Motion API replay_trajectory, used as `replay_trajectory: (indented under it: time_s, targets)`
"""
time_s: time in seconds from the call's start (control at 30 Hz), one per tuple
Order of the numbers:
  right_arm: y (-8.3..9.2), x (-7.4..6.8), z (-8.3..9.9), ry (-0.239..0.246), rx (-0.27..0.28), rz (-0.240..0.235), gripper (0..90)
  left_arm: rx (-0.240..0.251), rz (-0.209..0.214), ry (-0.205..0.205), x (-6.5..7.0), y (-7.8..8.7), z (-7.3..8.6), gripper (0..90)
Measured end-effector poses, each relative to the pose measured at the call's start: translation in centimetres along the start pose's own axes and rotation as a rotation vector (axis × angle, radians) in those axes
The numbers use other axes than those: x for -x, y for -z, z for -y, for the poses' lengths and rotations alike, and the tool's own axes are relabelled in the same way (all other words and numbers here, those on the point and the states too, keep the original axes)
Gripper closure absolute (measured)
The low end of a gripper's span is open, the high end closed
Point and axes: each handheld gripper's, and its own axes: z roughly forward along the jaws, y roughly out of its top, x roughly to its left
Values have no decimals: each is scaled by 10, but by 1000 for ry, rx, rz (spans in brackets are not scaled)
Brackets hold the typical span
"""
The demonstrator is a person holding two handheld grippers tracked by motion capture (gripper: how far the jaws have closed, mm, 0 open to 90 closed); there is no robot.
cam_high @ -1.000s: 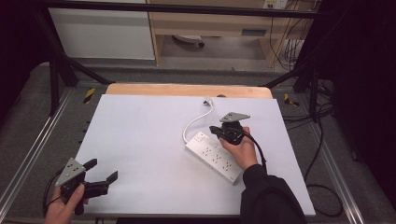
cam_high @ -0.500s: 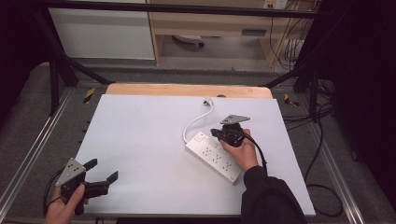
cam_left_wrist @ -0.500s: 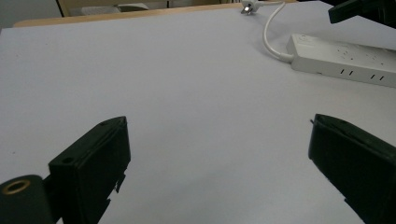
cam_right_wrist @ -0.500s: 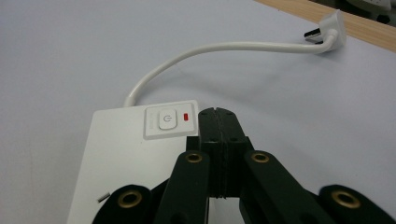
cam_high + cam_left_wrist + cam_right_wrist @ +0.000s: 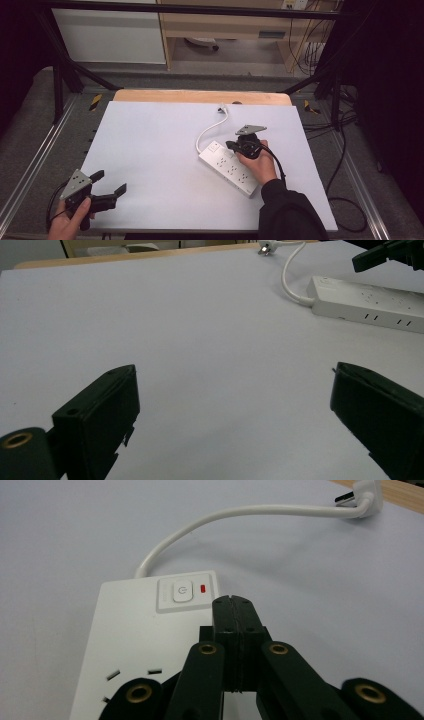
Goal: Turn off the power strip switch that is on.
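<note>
Power strip [image 5: 145, 645] lies flat on the white desk [image 5: 150, 150], a bit right of the middle, and the right gripper [image 5: 231, 602] hangs just over its near end with its jaws clenched tight on nothing. The shut tips sit just beside the power button [image 5: 182, 592] and the little red light [image 5: 203, 587]. If they come down a bit off, they could miss the button and hit the light or slide off the edge. A hard push could make the strip skid, since nothing pins it down. Its white cord [image 5: 240, 517] bends away to the plug [image 5: 367, 495] near the far wooden edge [image 5: 200, 96], clear of the tips. The left gripper [image 5: 107, 189] rests near the front left corner, jaws released and wide, with lots of bare desk between.
</note>
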Motion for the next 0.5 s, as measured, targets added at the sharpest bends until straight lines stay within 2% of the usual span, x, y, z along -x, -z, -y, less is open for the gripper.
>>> replay_trajectory:
  time_s: [0.37,0.5]
  targets:
    - [2,-6,7,13,-49,-18,900,-1,-2,-1,0,0,0,56]
    - [4,-7,7,14,-45,-19,900,-2,-1,-1,0,0,0,56]
